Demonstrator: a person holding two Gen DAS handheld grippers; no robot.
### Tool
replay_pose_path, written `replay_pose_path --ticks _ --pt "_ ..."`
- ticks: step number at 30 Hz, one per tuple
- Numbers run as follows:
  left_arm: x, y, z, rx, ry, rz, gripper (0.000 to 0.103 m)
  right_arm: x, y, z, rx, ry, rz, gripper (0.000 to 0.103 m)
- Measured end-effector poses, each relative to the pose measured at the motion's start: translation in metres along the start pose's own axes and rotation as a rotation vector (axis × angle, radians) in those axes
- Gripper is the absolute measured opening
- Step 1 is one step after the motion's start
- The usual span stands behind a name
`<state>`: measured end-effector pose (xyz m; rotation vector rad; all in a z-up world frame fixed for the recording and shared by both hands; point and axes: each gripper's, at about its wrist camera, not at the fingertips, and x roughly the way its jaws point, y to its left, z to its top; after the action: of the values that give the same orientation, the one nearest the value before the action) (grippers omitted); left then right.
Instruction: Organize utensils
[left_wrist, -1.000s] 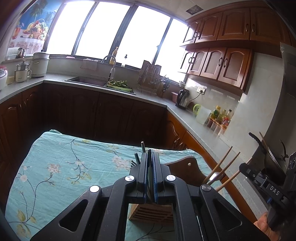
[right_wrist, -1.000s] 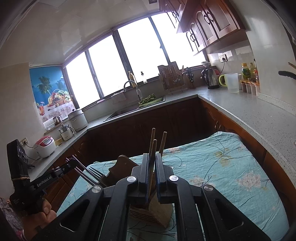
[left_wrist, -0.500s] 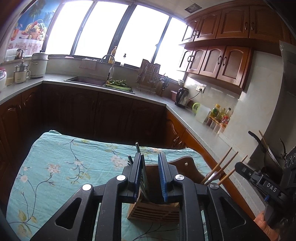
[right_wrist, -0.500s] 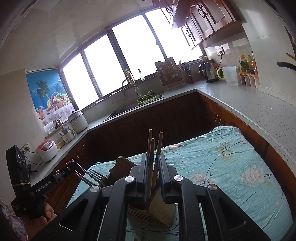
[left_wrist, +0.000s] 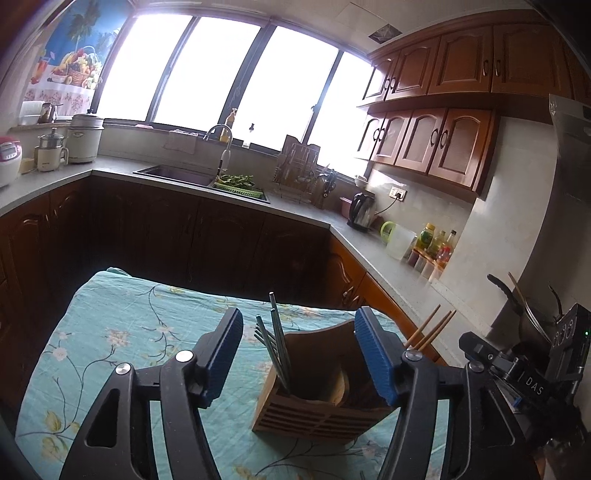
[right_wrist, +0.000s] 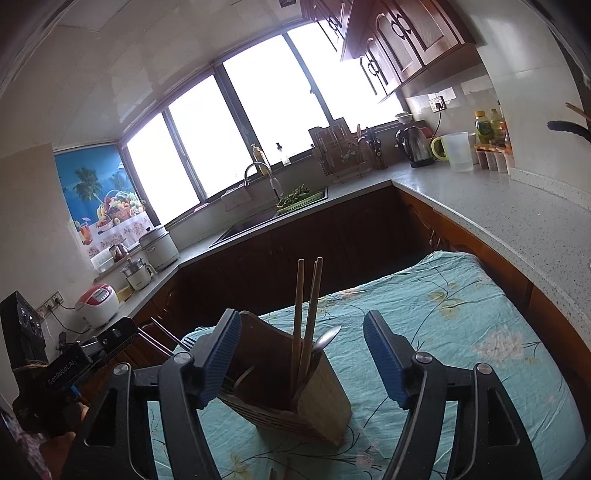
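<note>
A wooden utensil holder (left_wrist: 325, 410) stands on the floral tablecloth; it also shows in the right wrist view (right_wrist: 295, 410). Metal forks and chopsticks (left_wrist: 277, 343) stand in its left side. Wooden chopsticks (right_wrist: 306, 321) and a metal spoon (right_wrist: 325, 341) stand in its right side. My left gripper (left_wrist: 299, 354) is open and empty, its jaws wide apart just above the holder. My right gripper (right_wrist: 303, 358) is open and empty, its jaws either side of the wooden chopsticks without touching them.
The teal tablecloth (left_wrist: 122, 332) covers the table, with dark cabinets behind. The L-shaped counter (right_wrist: 498, 210) holds a kettle (right_wrist: 415, 147), a jug (right_wrist: 460, 151) and bottles. The sink (left_wrist: 177, 175) lies at the back.
Both grippers opened wide. The left let go of the metal utensils and the right let go of the wooden chopsticks; both sets now stand in the holder.
</note>
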<state>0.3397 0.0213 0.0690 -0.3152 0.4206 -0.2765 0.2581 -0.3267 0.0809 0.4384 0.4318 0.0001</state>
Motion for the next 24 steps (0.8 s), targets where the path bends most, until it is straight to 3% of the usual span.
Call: replay_pose_path --ticks 7,16,24 --pt "-0.036 0.007 -0.019 -0.032 -0.016 0.046 0.085 -0.015 0.005 -0.013 -0.016 0.003 0.021 0.090" --pt "-0.072 0.011 -0.042 -0.106 0.026 0.084 0.090 -0.038 0.018 -0.037 -0.037 0.033 0.038 0.094" --pt "-0.100 0.002 -0.056 -0.093 0.088 0.117 0.093 -0.060 0.025 -0.063 -0.052 0.063 0.052 0.097"
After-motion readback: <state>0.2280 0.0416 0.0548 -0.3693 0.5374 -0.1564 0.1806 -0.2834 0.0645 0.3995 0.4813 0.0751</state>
